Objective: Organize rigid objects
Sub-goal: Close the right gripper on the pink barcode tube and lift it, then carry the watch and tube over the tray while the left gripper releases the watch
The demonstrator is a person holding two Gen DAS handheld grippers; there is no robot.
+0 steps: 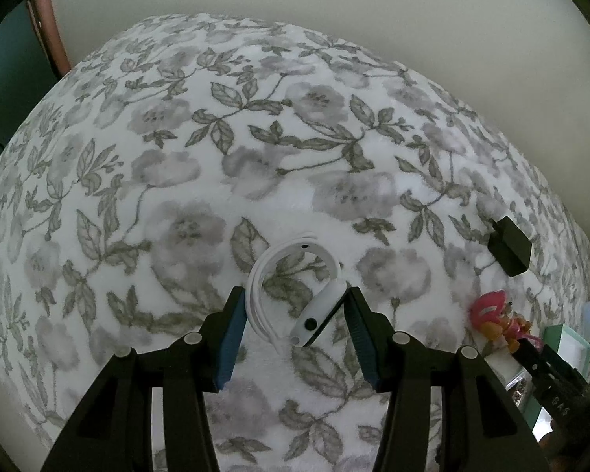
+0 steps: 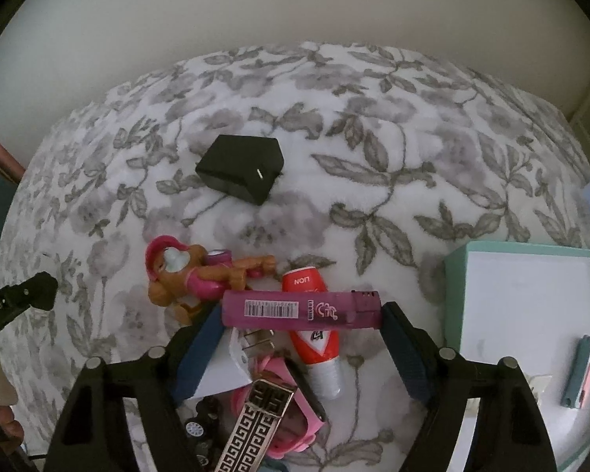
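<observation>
Left wrist view: left gripper [image 1: 293, 310] spread apart around white band [image 1: 295, 295] on floral blanket [image 1: 177, 137], contact unclear. Black adapter [image 1: 509, 246] far right.

Right wrist view: right gripper [image 2: 301, 328] clamped on purple lighter [image 2: 301, 308] — pile beneath partly hidden; red tube [image 2: 314, 334] half covered; teal tray [image 2: 531, 314] cut off.

Right hand-held gripper [image 2: 301, 314] clamps a purple lighter [image 2: 301, 309] lengthwise.
</observation>
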